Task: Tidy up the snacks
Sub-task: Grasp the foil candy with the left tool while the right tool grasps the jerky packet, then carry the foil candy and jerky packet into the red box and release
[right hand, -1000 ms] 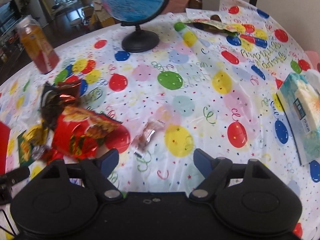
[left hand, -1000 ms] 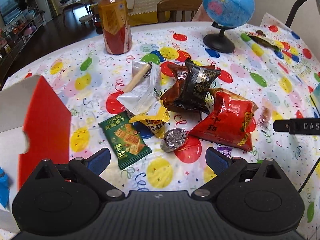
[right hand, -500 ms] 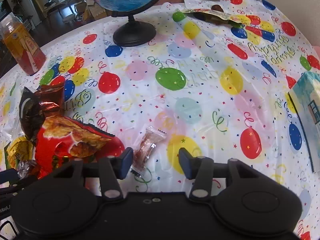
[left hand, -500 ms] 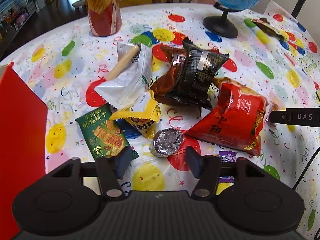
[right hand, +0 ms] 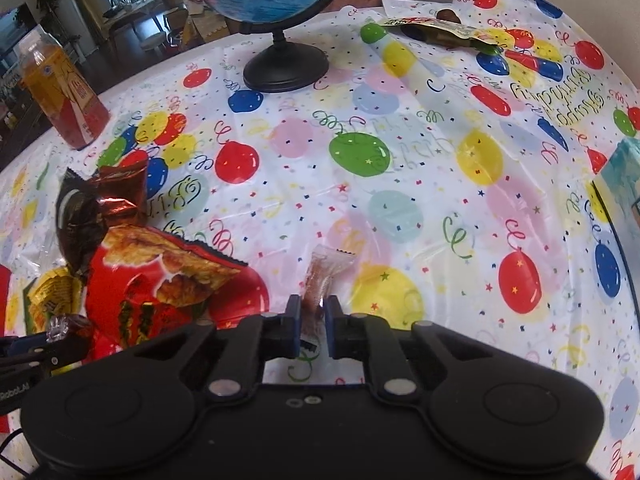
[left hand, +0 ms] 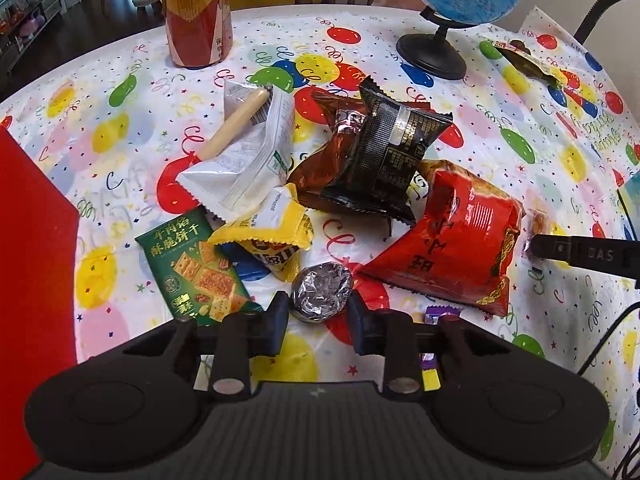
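Between claw pads, crinkled foil puck (left hand: 322, 297)

I see snack pile (left hand: 360, 184) mid-table | bottle (left hand: 196, 12) behind-left | globe (left hand: 452, 8) behind-right | box (left hand: 28, 264) left | wrapped candy (right hand: 322, 276) right of pile

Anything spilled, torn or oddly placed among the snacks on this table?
No spill shows. The brown snack packet looks opened and crumpled under the black packet, and one brown-and-green wrapper lies far off behind the blue globe's black base, apart from the heap.
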`<state>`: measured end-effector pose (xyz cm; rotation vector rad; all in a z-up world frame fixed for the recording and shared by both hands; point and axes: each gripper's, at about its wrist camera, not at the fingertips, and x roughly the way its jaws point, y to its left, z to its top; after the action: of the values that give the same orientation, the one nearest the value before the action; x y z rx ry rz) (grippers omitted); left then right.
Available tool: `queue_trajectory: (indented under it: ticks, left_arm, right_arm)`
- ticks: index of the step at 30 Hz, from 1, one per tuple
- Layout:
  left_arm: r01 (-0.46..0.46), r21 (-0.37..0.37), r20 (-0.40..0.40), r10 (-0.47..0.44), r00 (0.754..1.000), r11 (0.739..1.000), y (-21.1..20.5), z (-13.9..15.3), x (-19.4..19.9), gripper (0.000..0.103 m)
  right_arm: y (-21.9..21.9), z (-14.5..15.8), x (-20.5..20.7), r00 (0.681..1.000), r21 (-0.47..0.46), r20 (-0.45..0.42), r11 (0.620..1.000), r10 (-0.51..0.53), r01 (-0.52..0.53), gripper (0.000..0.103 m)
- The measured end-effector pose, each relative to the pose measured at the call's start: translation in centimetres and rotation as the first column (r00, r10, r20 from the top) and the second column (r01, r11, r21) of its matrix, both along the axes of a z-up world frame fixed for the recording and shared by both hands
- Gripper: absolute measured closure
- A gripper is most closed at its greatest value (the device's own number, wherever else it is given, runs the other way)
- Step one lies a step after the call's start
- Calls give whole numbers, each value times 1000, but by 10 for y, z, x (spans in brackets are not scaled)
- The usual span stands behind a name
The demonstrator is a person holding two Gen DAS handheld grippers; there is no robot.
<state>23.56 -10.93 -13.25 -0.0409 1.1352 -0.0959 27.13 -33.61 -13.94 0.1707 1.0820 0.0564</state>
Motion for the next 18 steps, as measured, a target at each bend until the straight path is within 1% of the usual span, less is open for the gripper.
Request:
queue_trajectory:
  ticks: [3,8,14,18]
  left_arm:
    - [-8,-6,-7,8,1000,1000,3,2,-4,73]
    - [-12,-31,-13,12,1000,999,8,14,-16,73]
    - [-8,-67,8,8,1000,998,15,40,-39,73]
    - [-5,-64,25,7,1000,998,23,57,-55,73]
  right_arm:
    - [-2,7,-9,1000,21,13,1000,-6,6,93]
    - [-2,26,-30,999,35,40,999,20,-21,93]
    - [6,55,-60,995,67,76,996,59,-65,93]
    - [22,75,-79,989,66,90,991,114,-120,93]
